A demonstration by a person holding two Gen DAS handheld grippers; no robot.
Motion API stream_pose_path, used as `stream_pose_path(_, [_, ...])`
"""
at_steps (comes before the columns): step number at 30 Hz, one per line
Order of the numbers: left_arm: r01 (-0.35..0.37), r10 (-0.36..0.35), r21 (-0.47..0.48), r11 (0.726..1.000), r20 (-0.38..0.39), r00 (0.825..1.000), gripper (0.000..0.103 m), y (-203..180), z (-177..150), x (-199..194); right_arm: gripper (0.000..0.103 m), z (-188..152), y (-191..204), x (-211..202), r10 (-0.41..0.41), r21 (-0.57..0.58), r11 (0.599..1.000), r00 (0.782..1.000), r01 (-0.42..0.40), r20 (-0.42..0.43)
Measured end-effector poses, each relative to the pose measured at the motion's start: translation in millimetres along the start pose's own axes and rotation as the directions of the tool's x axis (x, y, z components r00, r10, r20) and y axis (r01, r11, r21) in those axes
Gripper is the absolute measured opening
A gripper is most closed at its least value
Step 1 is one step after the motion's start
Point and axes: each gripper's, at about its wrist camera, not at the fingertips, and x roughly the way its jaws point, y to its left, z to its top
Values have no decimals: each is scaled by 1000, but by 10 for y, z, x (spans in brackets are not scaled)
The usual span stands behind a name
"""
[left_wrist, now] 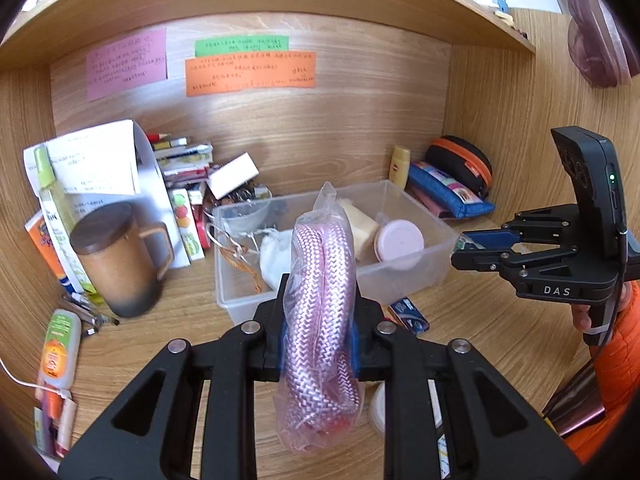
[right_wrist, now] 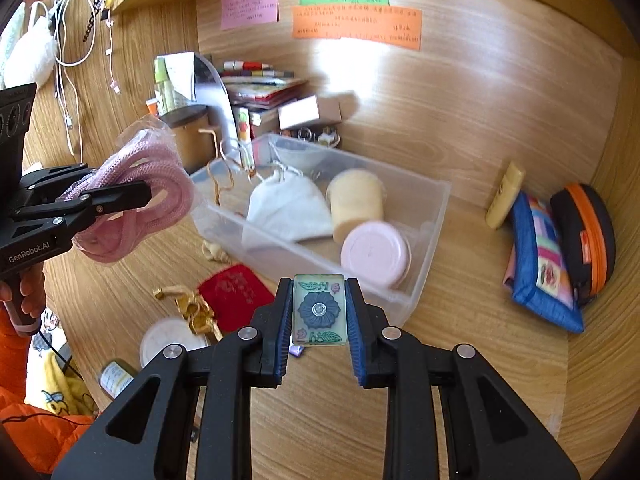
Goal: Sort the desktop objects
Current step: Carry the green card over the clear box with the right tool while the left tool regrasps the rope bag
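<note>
My left gripper (left_wrist: 318, 336) is shut on a coil of pink rope in a clear plastic bag (left_wrist: 322, 312), held above the desk in front of the clear plastic bin (left_wrist: 404, 276). The same bagged pink rope (right_wrist: 136, 196) and the left gripper (right_wrist: 120, 196) show at the left of the right wrist view. My right gripper (right_wrist: 319, 312) is shut on a small glassy tile with a blue flower (right_wrist: 319, 310), just short of the bin's near wall (right_wrist: 320, 264). That right gripper (left_wrist: 464, 250) appears at the right of the left wrist view. Inside the bin lie a white pouch (right_wrist: 288, 208), a yellow cup (right_wrist: 356, 200) and a pink-lidded jar (right_wrist: 374, 254).
A brown lidded mug (left_wrist: 118, 260), papers and boxes crowd the back left. A blue pouch (right_wrist: 540, 264), a black-and-orange case (right_wrist: 584, 236) and a yellow tube (right_wrist: 504, 196) lie at the right wall. A red pouch (right_wrist: 236, 296), gold ribbon (right_wrist: 192, 308) and a white lid (right_wrist: 168, 340) sit on the desk.
</note>
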Motion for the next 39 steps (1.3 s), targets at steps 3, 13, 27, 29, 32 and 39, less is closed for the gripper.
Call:
stream_pose_path(3, [-5, 5, 0, 1000, 15, 1000, 22, 27, 83, -30, 22, 93, -7, -7, 5, -11, 1000, 1000, -5, 16])
stream_pose_path(13, [-15, 15, -17, 1000, 22, 1000, 22, 146, 301, 71, 22, 348, -29, 147, 63, -37, 997, 998, -62, 22])
stream_pose_path(27, [31, -32, -35, 999, -30, 999, 22, 367, 471, 457, 22, 606, -85, 417, 61, -37, 997, 998, -61, 2])
stream_pose_path(29, [37, -39, -47, 998, -32, 999, 22, 410, 433, 455, 22, 613, -83, 434, 61, -39, 997, 998, -61, -2])
stream_pose_path(32, [35, -37, -54, 998, -31, 999, 22, 480, 378, 383, 22, 623, -70, 453, 53, -49, 997, 999, -53, -11])
stream_pose_path(39, [46, -55, -89, 995, -93, 994, 25, 612, 133, 301, 22, 656, -78, 541, 51, -49, 997, 998, -53, -29])
